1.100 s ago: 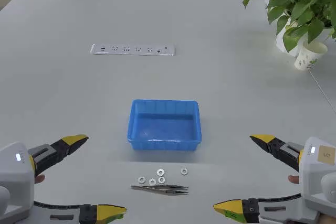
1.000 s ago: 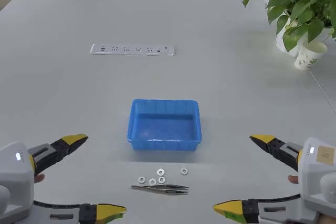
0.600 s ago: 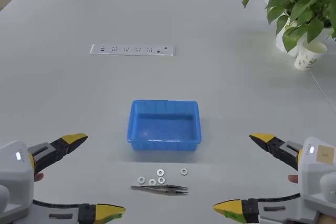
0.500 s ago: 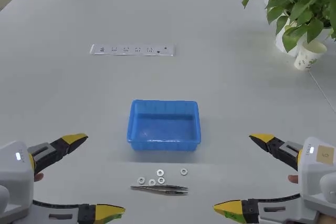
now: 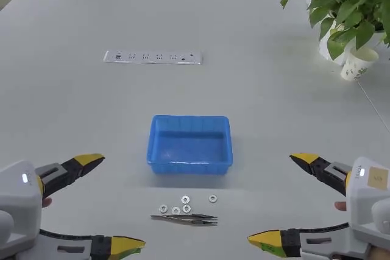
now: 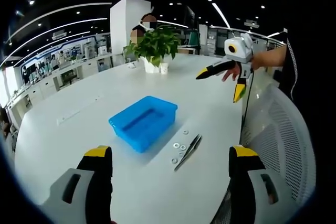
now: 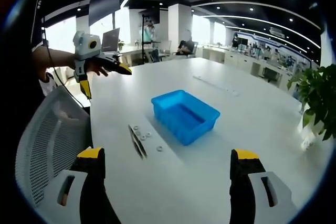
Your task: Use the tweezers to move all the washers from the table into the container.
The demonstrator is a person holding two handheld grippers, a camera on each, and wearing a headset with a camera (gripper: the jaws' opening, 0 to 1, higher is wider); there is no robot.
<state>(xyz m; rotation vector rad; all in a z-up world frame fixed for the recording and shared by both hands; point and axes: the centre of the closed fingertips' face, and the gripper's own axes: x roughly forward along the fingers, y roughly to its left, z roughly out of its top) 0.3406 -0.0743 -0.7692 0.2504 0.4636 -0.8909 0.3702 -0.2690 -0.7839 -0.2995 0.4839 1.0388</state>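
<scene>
Washers [image 5: 185, 199] lie on the table [image 5: 73, 108], none yet in the container, so the task is at its start. The left gripper [image 5: 120, 202] hovers wide and empty. Between the grippers, tweezers [image 5: 184, 218] rest just beside the washers, near the blue container [image 5: 189, 167]. The right gripper [image 5: 272, 198] is wide too; picking up the tweezers likely comes next.

We find little altered: our left gripper [image 5: 120, 202] now sits a shade further right, its upper jaw tip slightly nearer the blue container [image 5: 190, 165]. Our head view drifts, nudging everything slightly up the picture.
</scene>
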